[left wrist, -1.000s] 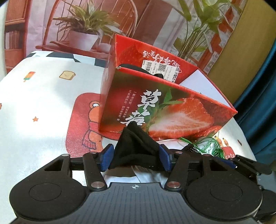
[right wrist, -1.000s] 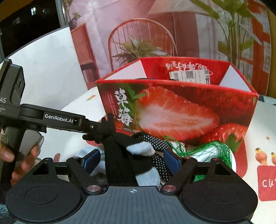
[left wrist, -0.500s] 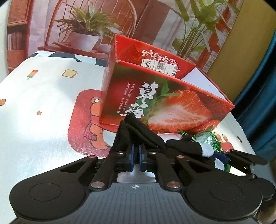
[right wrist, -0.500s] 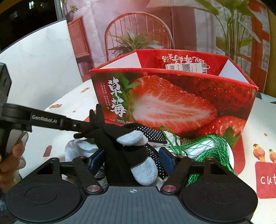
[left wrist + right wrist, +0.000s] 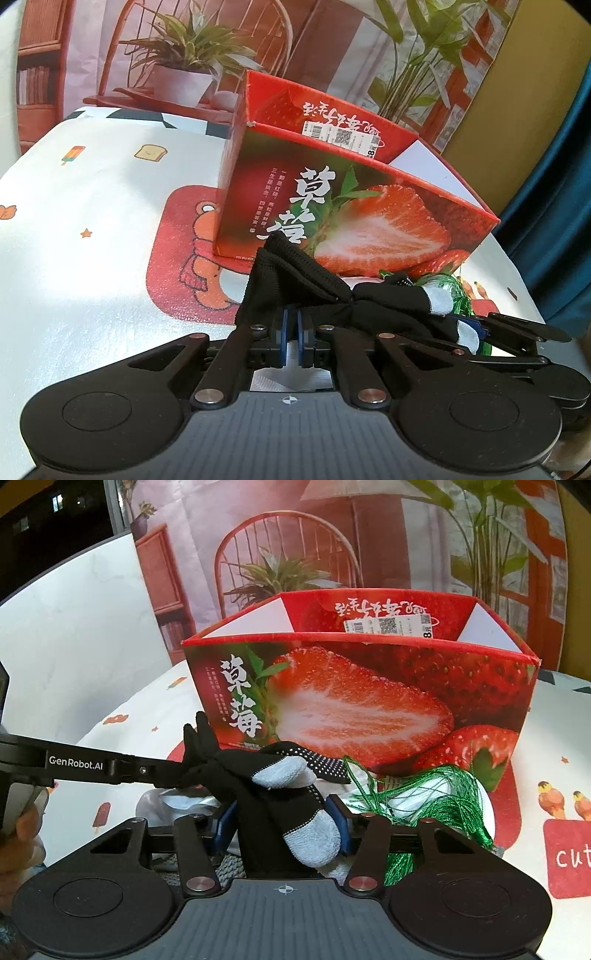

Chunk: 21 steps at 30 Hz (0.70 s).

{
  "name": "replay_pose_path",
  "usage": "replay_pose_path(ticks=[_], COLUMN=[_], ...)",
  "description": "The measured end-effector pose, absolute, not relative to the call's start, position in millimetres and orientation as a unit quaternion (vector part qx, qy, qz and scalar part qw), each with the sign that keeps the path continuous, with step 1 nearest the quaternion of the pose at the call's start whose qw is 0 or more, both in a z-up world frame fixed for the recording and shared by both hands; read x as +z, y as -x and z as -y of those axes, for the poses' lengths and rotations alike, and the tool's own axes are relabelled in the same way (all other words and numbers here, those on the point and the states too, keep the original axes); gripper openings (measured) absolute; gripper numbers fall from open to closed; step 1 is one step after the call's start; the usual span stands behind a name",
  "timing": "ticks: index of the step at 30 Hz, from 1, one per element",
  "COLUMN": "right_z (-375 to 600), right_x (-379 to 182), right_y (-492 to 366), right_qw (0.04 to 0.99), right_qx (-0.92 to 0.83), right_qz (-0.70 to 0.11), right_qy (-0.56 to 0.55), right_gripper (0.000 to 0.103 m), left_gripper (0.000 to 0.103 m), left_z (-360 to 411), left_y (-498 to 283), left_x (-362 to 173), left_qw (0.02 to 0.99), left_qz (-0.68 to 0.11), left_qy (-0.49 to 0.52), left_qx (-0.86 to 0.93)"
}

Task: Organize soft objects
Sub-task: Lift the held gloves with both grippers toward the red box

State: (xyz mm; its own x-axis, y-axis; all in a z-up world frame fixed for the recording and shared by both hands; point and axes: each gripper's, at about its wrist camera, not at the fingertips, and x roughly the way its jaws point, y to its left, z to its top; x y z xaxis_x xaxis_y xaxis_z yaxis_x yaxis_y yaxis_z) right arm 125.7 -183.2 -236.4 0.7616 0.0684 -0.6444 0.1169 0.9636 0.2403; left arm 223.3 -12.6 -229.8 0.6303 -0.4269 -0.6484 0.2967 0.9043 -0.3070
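Note:
A black sock with grey-white toe and heel [image 5: 295,805] is stretched between both grippers in front of the red strawberry box [image 5: 362,686]. My left gripper [image 5: 290,332] is shut on the sock's black cuff [image 5: 280,280]; it shows in the right wrist view [image 5: 177,771] too. My right gripper [image 5: 282,823] is closed around the sock's toe end; it shows at the right of the left wrist view [image 5: 476,332]. The box [image 5: 354,206] is open at the top.
A green tassel of threads [image 5: 424,801] and white cloth [image 5: 406,797] lie right of the sock by the box. A white bag [image 5: 173,801] lies under it. The tablecloth [image 5: 92,221] has cartoon prints. A printed backdrop stands behind.
My left gripper closed on the sock's cuff and pulled it left. My right gripper's fingers closed in on the toe end, and the sock lifted and stretched.

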Motion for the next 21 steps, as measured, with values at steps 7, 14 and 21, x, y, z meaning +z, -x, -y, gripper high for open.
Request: replay_pose_path(ticks=[7, 14, 21], right_z=[182.4, 183.1, 184.0], right_x=[-235.7, -235.6, -235.7], right_y=[-124.6, -123.5, -123.9], right_qw=[0.929, 0.929, 0.928], right_qx=[-0.013, -0.013, -0.014], right_qz=[-0.344, -0.345, -0.345], right_qy=[-0.132, -0.133, -0.137], right_gripper=[0.046, 0.046, 0.045], left_gripper=[0.019, 0.048, 0.046], left_z=[9.6, 7.2, 0.9], left_y=[-229.7, -249.8, -251.0], left_x=[-228.8, -232.1, -243.9], left_qw=[0.896, 0.896, 0.883], left_qz=[-0.383, -0.376, -0.384], left_qy=[0.095, 0.107, 0.15], left_qx=[-0.203, -0.209, -0.222])
